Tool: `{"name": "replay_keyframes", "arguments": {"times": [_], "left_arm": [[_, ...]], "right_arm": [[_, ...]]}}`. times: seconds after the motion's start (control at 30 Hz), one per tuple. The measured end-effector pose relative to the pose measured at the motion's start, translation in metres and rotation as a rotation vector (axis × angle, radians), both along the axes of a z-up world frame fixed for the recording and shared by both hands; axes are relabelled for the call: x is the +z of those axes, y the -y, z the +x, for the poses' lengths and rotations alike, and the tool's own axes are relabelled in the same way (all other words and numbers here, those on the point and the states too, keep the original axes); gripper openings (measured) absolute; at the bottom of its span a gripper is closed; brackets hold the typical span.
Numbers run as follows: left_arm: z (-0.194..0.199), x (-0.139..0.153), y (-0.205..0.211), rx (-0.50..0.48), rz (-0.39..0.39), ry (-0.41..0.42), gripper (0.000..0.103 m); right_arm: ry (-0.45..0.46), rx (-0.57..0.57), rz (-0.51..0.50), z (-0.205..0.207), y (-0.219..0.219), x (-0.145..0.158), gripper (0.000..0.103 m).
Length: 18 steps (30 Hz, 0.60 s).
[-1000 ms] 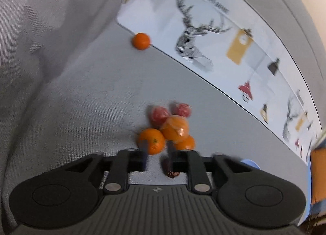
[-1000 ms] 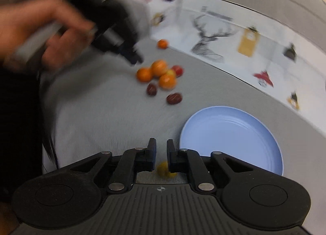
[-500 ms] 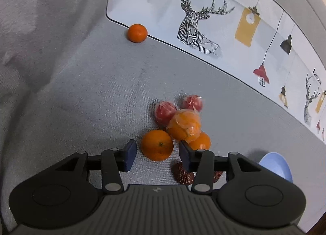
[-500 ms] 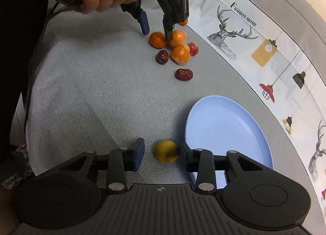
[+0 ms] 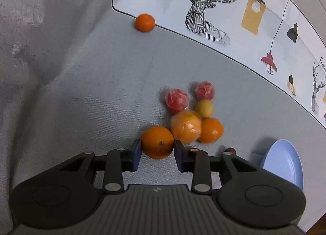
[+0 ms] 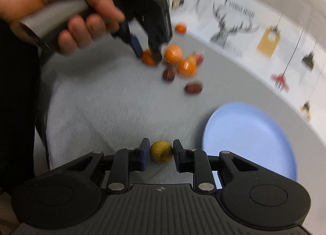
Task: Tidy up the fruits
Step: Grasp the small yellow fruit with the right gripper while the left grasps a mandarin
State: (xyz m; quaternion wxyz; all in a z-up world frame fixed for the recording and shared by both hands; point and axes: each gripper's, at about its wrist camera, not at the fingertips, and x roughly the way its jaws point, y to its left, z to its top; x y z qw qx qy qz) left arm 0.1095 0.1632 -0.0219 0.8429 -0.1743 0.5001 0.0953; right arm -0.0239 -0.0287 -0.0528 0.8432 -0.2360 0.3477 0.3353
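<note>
The left gripper (image 5: 157, 152) has its fingers clenched on an orange (image 5: 157, 142) at the near edge of the fruit cluster, mid-frame, with bare grey bench (image 5: 91, 92) to the left. The right gripper (image 6: 159, 156) grasps a small yellow fruit (image 6: 161, 151) just left of the empty blue plate (image 6: 250, 139) at lower right.

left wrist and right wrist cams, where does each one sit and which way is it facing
Left wrist: rides the left gripper, looking down along its fingers at a round orange between the pads, with the fruit cluster behind; only that gripper shows.
Right wrist: rides the right gripper, facing a small yellow-green fruit between its fingers; the person's left hand shows beyond.
Shared: the pale blue round plate, the grey cloth, the same orange.
</note>
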Motion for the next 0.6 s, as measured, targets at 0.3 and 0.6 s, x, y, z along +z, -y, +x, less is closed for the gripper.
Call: {"name": "replay_keyframes", "arguments": {"times": [0.3, 0.6], "left_arm": [[-0.013, 0.04, 0.01, -0.026, 0.034, 0.097, 0.037], [-0.029, 0.071, 0.036, -0.072, 0.091, 0.181, 0.037]], "right_arm": [[0.022, -0.157, 0.186, 0.02, 0.017, 0.05, 0.026], [0.107, -0.359, 0.289, 0.06, 0.091, 0.139, 0.026]]}}
